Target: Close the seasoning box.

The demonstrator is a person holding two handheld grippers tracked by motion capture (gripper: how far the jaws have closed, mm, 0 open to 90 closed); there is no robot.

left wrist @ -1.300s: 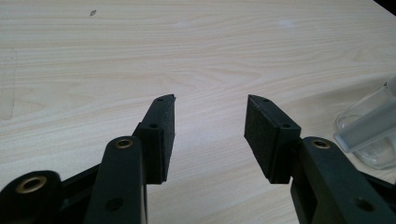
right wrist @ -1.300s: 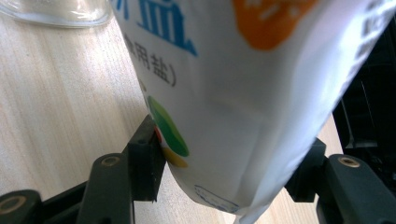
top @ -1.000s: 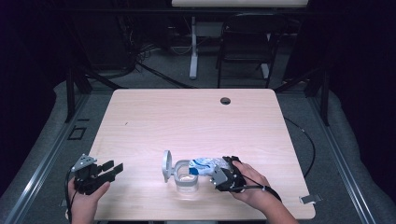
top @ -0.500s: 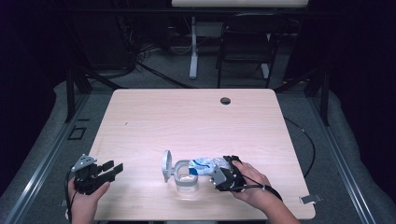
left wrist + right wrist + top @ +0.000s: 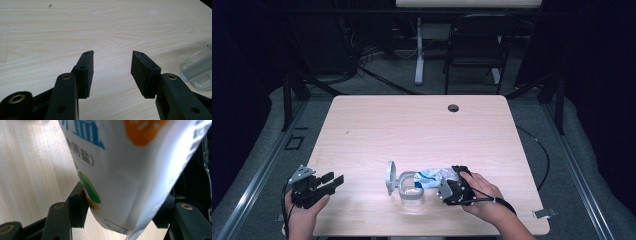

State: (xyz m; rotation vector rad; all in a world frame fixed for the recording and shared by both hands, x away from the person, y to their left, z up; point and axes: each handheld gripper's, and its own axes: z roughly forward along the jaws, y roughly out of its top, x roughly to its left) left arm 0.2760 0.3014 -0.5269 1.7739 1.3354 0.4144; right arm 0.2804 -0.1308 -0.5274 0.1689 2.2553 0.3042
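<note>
A white pouch (image 5: 432, 176) with blue print lies tilted, its mouth over a clear glass jar (image 5: 411, 193) near the table's front edge. The jar's hinged lid (image 5: 390, 177) stands swung open to the left. My right gripper (image 5: 445, 186) is shut on the pouch's lower end; in the right gripper view the pouch (image 5: 130, 170) bulges between both pads of the right gripper (image 5: 120, 213). At the front left corner my left gripper (image 5: 333, 182) is held open. In its own view the left gripper (image 5: 112, 67) has bare wood between its pads, with the jar (image 5: 200, 72) at the right edge.
The wooden table (image 5: 412, 125) has a round cable hole (image 5: 453, 108) at the back. A dark chair (image 5: 474, 45) and a white table leg (image 5: 419, 50) stand beyond it. A small metal clip (image 5: 544, 213) sticks out at the front right corner.
</note>
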